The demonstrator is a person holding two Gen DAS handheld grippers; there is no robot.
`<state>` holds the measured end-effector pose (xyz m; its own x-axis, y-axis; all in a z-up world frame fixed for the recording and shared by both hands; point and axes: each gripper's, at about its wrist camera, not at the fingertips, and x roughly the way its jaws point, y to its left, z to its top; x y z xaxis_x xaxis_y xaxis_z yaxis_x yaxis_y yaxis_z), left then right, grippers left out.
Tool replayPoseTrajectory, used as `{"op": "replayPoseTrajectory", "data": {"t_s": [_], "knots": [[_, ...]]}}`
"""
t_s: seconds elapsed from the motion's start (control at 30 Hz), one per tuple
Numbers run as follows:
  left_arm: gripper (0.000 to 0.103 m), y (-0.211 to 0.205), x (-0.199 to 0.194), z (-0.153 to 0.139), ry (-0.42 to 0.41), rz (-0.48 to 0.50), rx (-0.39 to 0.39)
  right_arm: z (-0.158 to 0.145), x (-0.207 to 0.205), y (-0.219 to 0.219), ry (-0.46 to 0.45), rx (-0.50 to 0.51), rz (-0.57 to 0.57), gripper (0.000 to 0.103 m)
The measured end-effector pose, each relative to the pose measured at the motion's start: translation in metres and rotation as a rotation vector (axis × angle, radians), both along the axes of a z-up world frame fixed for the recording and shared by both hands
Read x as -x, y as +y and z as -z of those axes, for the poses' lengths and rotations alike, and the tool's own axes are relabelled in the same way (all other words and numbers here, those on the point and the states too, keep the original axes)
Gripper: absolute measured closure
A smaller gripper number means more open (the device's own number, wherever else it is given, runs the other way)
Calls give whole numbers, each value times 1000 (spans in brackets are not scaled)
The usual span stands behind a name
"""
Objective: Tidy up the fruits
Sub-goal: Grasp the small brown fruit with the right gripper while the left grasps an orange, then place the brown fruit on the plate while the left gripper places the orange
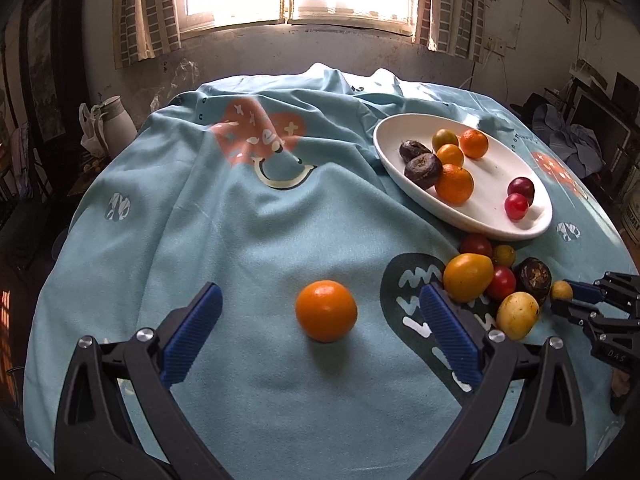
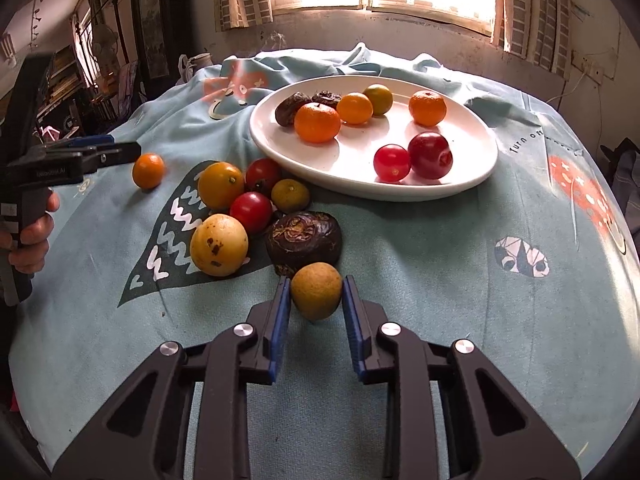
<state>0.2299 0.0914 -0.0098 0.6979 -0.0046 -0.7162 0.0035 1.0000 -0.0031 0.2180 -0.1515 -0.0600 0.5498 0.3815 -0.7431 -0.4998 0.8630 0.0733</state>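
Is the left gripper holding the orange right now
No, the left gripper stands open, and the orange lies on the cloth between its jaws, untouched by either.

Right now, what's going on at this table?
A person with a handheld gripper in each hand is sorting fruit into the white oval plate on the blue cloth. The right gripper is shut on a small round tan-brown fruit at the near edge of the loose pile. The left gripper is open, its fingers either side of a lone orange tangerine, not touching it.
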Motion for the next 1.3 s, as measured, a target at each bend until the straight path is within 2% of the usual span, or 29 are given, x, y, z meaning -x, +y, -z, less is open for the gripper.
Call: {"op": "replayPoseTrajectory", "data": {"t_s": [0.1, 0.27, 0.43, 0.67, 0.83, 0.93, 1.07, 1.17, 1.3], "knots": [[6, -13, -2, 9, 19, 33, -58, 0, -2, -5, 15, -20, 19, 76], [29, -12, -9, 21, 66, 34, -60, 0, -1, -5, 18, -29, 21, 76], [37, -14, -12, 29, 88, 44, -70, -1, -1, -5, 15, -32, 21, 76], [63, -13, -16, 34, 93, 33, -95, -2, -1, -5, 13, -32, 22, 76], [64, -7, -16, 32, 91, 18, -57, -5, 0, -6, 5, -40, 22, 76], [64, -6, -13, 25, 63, 19, -29, -7, 2, -7, 8, -55, 5, 76], [64, -13, 0, 9, 6, 46, 22, -16, 5, -8, 7, -133, -39, 75], [64, -24, 1, -3, -22, 98, 80, -30, 3, -14, -47, -217, -17, 75], [64, -47, -19, -19, -63, 146, 132, -48, -19, -22, -154, -279, 86, 75]]}}
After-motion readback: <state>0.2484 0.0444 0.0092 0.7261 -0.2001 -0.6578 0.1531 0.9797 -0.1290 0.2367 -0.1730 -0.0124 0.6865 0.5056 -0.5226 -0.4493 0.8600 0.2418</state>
